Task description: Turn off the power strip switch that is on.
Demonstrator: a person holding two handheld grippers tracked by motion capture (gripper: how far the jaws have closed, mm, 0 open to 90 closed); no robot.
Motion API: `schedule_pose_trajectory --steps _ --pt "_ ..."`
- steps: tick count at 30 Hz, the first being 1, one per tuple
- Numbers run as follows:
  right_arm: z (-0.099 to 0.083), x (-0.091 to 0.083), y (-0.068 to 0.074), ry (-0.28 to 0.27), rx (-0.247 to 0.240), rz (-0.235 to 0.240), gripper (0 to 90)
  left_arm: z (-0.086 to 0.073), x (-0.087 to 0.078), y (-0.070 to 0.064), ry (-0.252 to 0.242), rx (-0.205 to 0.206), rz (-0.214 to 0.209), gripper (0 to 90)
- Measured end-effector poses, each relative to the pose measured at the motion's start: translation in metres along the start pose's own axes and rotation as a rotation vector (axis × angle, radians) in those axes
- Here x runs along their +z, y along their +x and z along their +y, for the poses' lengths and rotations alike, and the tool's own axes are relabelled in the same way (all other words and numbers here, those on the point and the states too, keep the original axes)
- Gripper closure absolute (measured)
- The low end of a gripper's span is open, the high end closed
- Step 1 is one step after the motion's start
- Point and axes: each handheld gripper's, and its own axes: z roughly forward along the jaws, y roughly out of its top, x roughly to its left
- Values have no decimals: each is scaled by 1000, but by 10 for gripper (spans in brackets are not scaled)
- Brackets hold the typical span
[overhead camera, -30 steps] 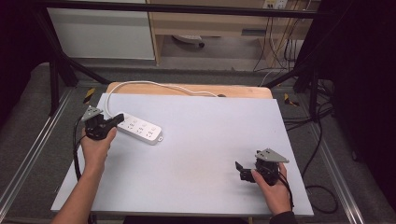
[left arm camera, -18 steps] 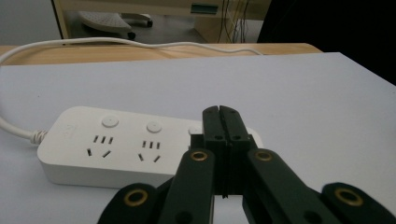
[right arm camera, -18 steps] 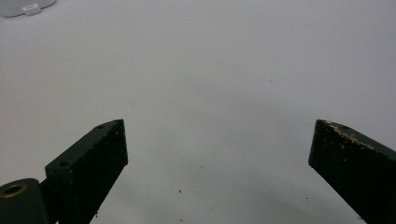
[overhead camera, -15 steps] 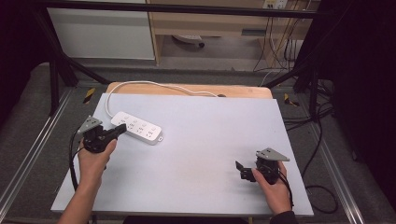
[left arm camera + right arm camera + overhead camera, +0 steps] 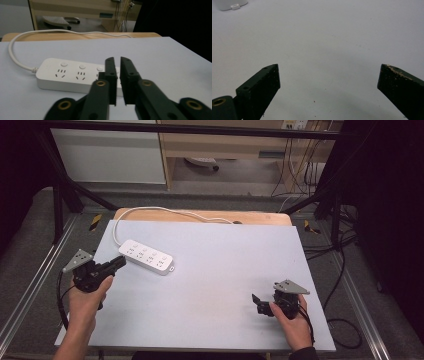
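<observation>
Power strip: white, flat on table, far-left, cable trailing to far edge | left gripper: jaws nearly closed, empty, just short of strip | right gripper: near-right, jaws wide, empty

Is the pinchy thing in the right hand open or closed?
Open. The right gripper has its two black jaws far apart, with bare table between them and nothing held.

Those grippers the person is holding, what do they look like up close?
Each is a black handheld tool. The left gripper and right gripper both carry a grey three-cornered plate on top and trail a black cable. The flat black jaws have small screw holes and brass-coloured pivot rings. The forearms are bare, no sleeves.
</observation>
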Motion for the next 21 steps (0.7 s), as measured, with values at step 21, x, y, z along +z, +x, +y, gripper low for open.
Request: schedule_pose_trajectory --steps 21 --pt "2 -2 0 -8 0 1 49 4 -31 1 -44 -24 27 483"
